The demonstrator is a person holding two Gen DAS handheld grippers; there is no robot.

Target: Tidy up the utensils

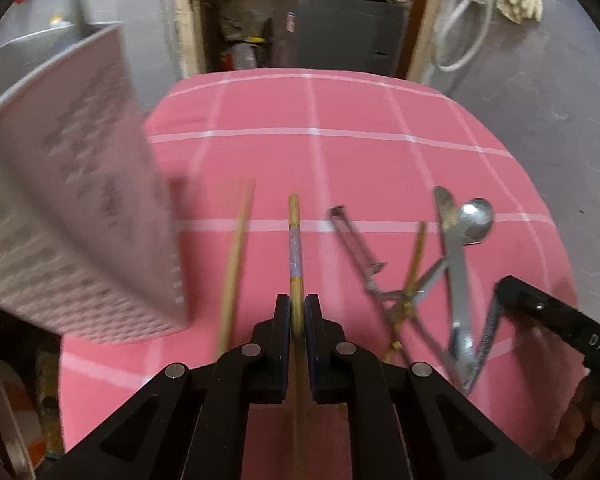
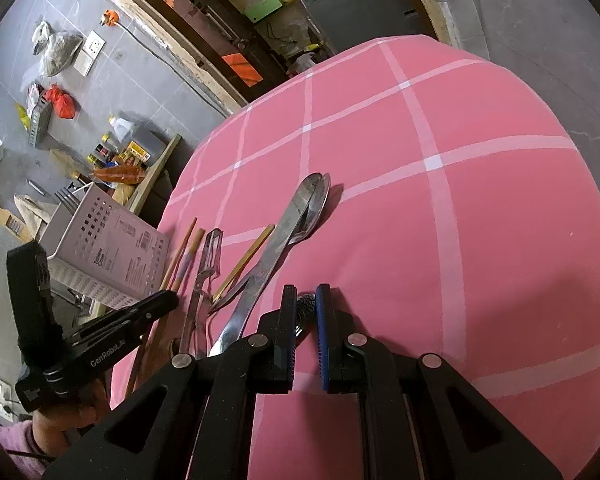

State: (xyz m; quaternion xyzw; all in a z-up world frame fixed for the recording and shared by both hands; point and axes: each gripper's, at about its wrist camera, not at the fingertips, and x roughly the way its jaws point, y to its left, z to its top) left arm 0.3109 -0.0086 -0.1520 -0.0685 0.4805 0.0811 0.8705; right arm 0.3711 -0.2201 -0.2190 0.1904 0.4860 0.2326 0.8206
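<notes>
With its fingers clamped on one bamboo chopstick [image 1: 295, 240], the left gripper [image 1: 297, 312] likely means to carry it to the perforated utensil basket [image 1: 80, 200] at left, while the right gripper [image 2: 305, 304], fingers pinched on a metal whisk [image 2: 306, 306], waits beside the remaining cutlery on the table [image 2: 460, 120].

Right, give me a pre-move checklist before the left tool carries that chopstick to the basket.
1. Left tool shut on the chopstick: ok.
2. Basket upright, mouth reachable: ok.
3. Fork already in the basket leaves room: cannot tell.
4. Second chopstick clear of the held one: ok.
5. Right tool out of the path, shut on a small metal piece: ok.
</notes>
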